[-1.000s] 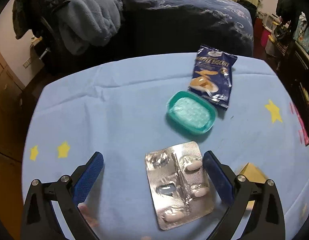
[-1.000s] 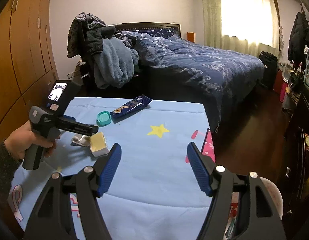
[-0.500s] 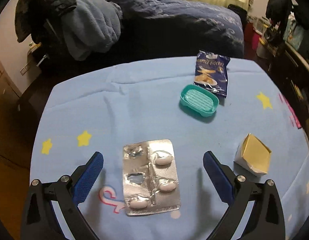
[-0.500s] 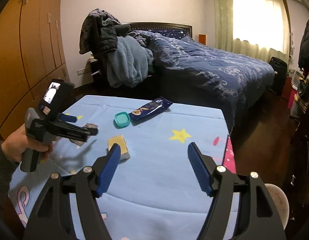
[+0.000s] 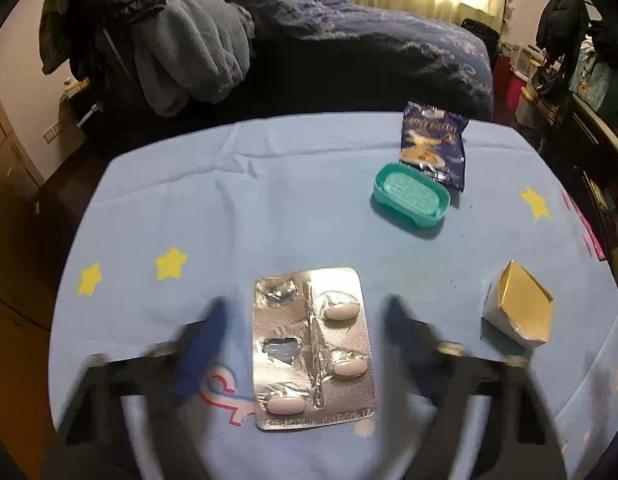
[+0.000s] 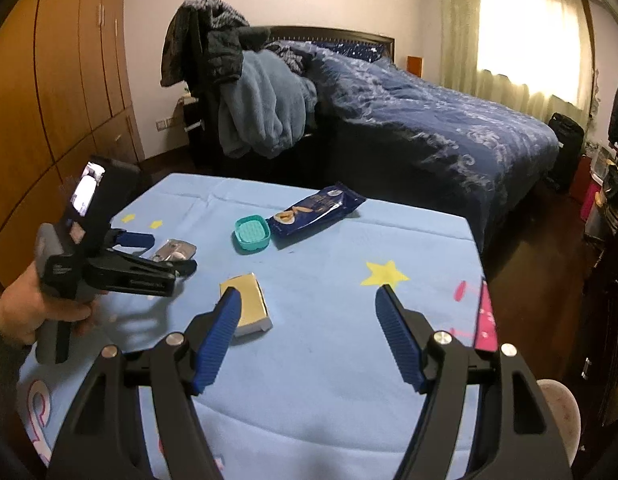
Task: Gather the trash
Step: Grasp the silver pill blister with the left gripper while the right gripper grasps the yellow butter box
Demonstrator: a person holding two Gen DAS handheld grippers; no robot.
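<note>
The left gripper (image 5: 309, 340) straddles a pill strip (image 5: 313, 348) lying flat on the blue tablecloth (image 5: 269, 208). Its jaws have just been closing – blurred, apparently not yet touching the foil. The right gripper (image 6: 309, 336) hangs wide and empty over the cloth, a small yellow box (image 6: 247, 308) just beyond its left finger.

Blurred gold lettering across the top of dark blue foil biscuit wrapper (image 5: 435, 144), seemingly ending "BISCUIT"; nothing else legible anywhere.
</note>
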